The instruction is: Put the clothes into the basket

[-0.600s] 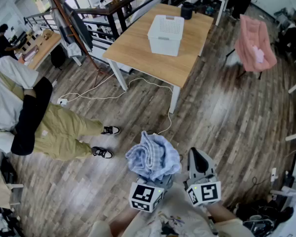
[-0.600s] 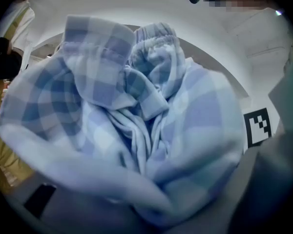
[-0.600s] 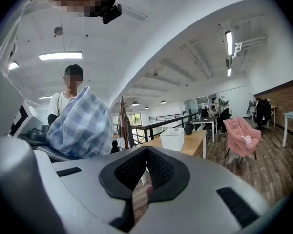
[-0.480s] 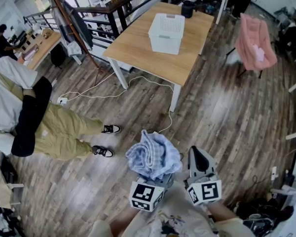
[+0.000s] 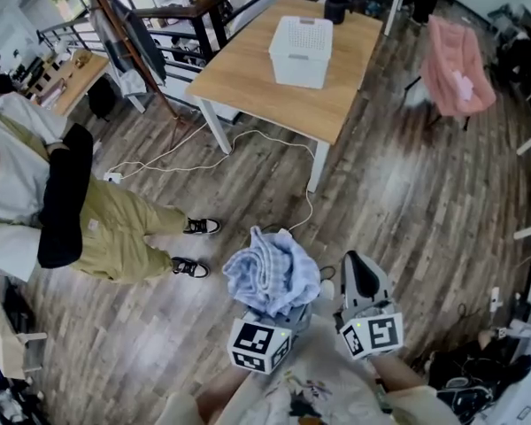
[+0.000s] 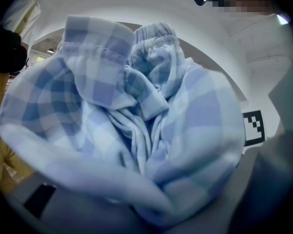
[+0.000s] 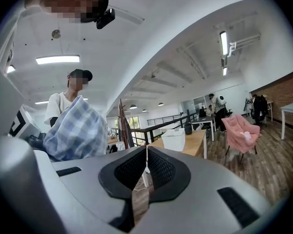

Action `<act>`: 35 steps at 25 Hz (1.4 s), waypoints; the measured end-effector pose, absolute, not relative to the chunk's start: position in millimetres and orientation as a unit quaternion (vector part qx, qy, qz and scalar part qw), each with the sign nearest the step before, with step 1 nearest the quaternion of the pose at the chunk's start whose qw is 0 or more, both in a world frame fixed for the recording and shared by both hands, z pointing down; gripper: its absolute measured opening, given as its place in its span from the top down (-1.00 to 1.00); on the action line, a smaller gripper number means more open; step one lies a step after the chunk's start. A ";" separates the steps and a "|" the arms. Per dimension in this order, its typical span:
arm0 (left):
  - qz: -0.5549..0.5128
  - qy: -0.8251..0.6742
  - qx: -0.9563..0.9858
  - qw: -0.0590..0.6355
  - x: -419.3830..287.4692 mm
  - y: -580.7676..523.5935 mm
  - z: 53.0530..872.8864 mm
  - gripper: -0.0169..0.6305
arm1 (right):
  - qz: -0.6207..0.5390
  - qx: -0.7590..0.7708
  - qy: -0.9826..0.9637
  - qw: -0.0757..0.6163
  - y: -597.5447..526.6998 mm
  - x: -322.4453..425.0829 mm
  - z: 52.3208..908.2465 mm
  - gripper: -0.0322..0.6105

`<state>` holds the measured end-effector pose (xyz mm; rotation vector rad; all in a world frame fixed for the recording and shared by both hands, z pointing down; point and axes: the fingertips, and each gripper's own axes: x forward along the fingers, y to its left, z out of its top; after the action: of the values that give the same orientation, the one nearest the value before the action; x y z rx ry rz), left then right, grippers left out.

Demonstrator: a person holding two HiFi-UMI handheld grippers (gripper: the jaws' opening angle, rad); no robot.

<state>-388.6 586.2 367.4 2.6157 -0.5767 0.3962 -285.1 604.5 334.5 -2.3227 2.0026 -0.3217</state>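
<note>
A bundled blue-and-white checked garment (image 5: 270, 273) rides on my left gripper (image 5: 279, 315), whose jaws are shut on it and buried under the fabric. In the left gripper view the garment (image 6: 136, 116) fills nearly the whole picture. My right gripper (image 5: 356, 268) hangs just to the right of it, jaws shut with nothing between them, as the right gripper view (image 7: 145, 165) also shows. The white slotted basket (image 5: 301, 51) stands on a wooden table (image 5: 248, 82) far ahead, well beyond both grippers. The right gripper view shows the garment (image 7: 78, 130) at left and the basket (image 7: 175, 139) in the distance.
A person in khaki trousers (image 5: 115, 233) stands close on the left. A white cable (image 5: 248, 144) trails over the wooden floor by the table leg. A pink chair (image 5: 456, 65) stands at the right, a black railing (image 5: 186, 25) behind the table.
Both grippers and the garment stay almost where they were. The table and basket have slid slightly up in the view. The person on the left has shifted their feet a little.
</note>
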 end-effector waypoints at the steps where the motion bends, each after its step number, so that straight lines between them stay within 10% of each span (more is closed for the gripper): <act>1: 0.141 -0.211 0.942 0.218 -395.1 583.6 367.5 0.16 | -0.105 -0.759 0.642 0.030 605.5 -285.2 334.9 0.82; 18: 0.142 -0.236 0.932 0.235 -456.7 539.3 384.5 0.16 | -0.103 -0.795 0.597 0.018 595.1 -301.6 343.4 0.82; 35: 0.160 -0.252 0.926 0.231 -326.6 457.1 380.4 0.16 | -0.130 -0.786 0.604 0.032 507.1 -167.1 351.8 0.82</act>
<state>-326.6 457.1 380.4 2.5473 -0.6925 0.4404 -167.1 507.1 351.8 -2.4194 1.8578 -0.4011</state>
